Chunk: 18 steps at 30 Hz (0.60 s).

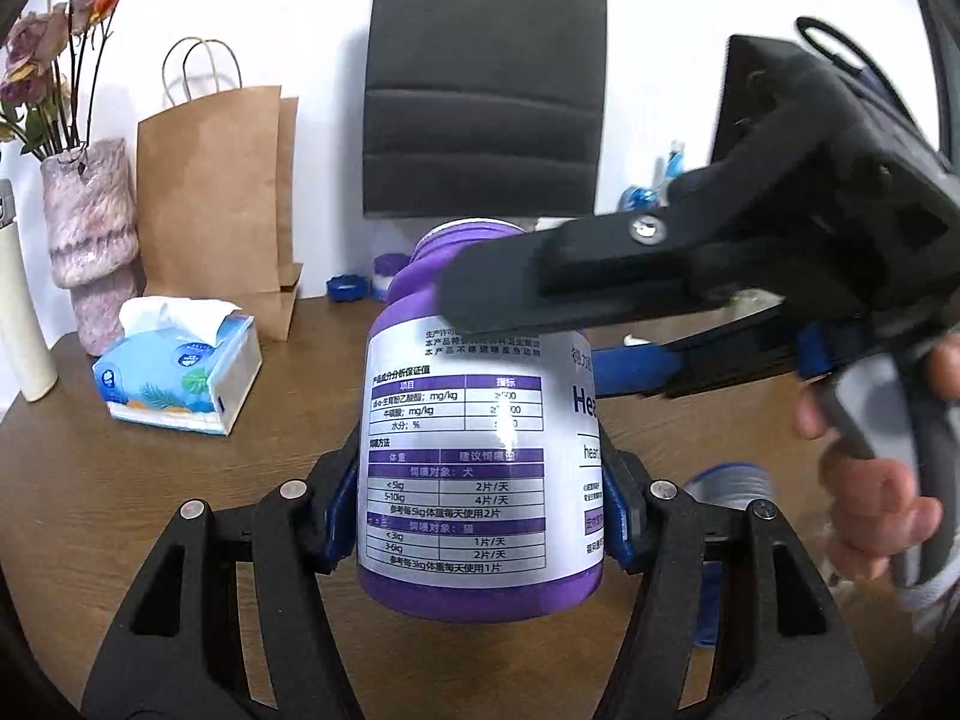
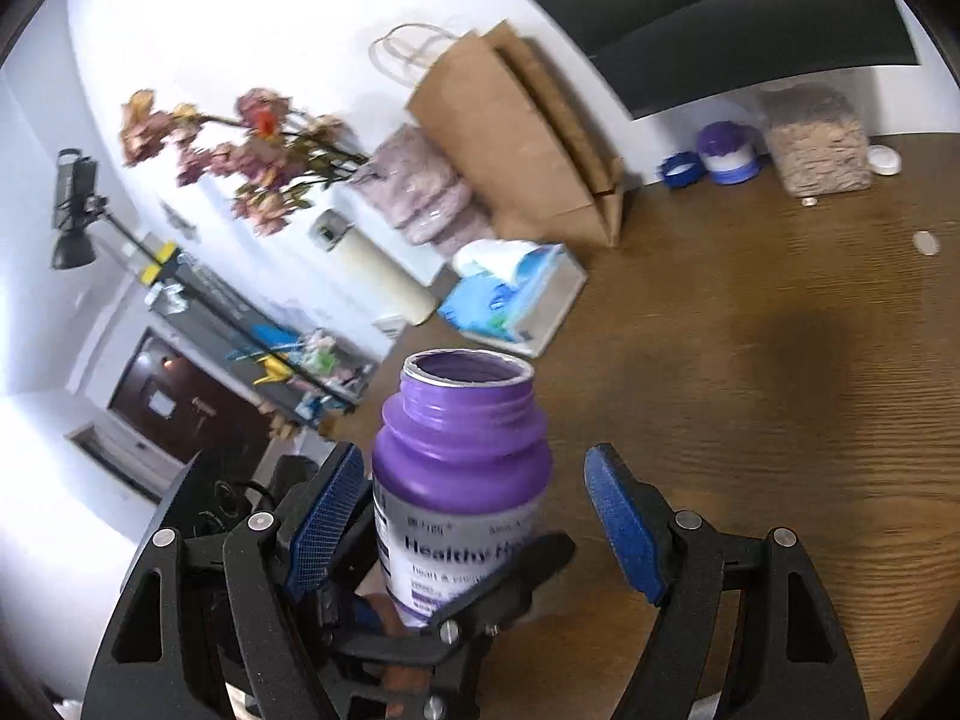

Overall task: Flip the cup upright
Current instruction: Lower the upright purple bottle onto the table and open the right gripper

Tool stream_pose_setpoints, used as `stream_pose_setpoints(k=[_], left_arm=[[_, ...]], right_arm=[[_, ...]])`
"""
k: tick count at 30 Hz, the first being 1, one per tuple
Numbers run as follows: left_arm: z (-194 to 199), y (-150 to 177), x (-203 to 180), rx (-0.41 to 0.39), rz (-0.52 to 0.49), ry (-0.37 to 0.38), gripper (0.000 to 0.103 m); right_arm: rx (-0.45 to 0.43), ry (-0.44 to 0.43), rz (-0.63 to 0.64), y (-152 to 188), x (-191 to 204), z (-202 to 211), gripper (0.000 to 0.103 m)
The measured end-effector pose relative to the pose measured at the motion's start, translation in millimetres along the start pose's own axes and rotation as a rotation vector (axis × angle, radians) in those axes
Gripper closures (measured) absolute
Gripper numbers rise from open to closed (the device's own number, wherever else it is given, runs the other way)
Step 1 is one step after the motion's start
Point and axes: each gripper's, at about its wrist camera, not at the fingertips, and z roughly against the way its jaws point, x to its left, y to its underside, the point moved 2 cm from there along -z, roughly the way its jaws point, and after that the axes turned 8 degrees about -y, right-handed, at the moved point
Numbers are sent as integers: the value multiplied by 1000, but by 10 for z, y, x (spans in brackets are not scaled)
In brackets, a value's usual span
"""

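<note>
The cup is a purple plastic bottle [image 1: 474, 468] with a white printed label and an open mouth at the top, standing upright above the wooden table. My left gripper [image 1: 477, 516] is shut on its lower body, blue pads against both sides. My right gripper [image 2: 474, 516] is open, with its blue pads standing apart on either side of the bottle's [image 2: 462, 468] shoulder, not touching it. In the left wrist view the right gripper [image 1: 540, 324] reaches in from the right around the bottle's upper part, held by a hand.
On the wooden table [image 1: 120, 480] at the back left are a tissue box [image 1: 180, 378], a pink vase with dried flowers [image 1: 90, 240], a brown paper bag [image 1: 216, 204] and a cream bottle [image 1: 21, 312]. Small blue and purple lids [image 2: 714, 159] and a clear jar [image 2: 816, 144] stand at the back.
</note>
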Motion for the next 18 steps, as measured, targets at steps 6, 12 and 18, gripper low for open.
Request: stream_pose_setpoints(k=[6, 12, 18], left_arm=[[87, 26, 16, 0, 4, 15, 43], [157, 353, 239, 215, 100, 71, 18], [227, 658, 585, 310, 236, -5, 18]], right_arm=[[-12, 10, 80, 101, 215, 15, 35], [-61, 363, 503, 500, 643, -104, 35], [-2, 472, 560, 808, 515, -317, 35]])
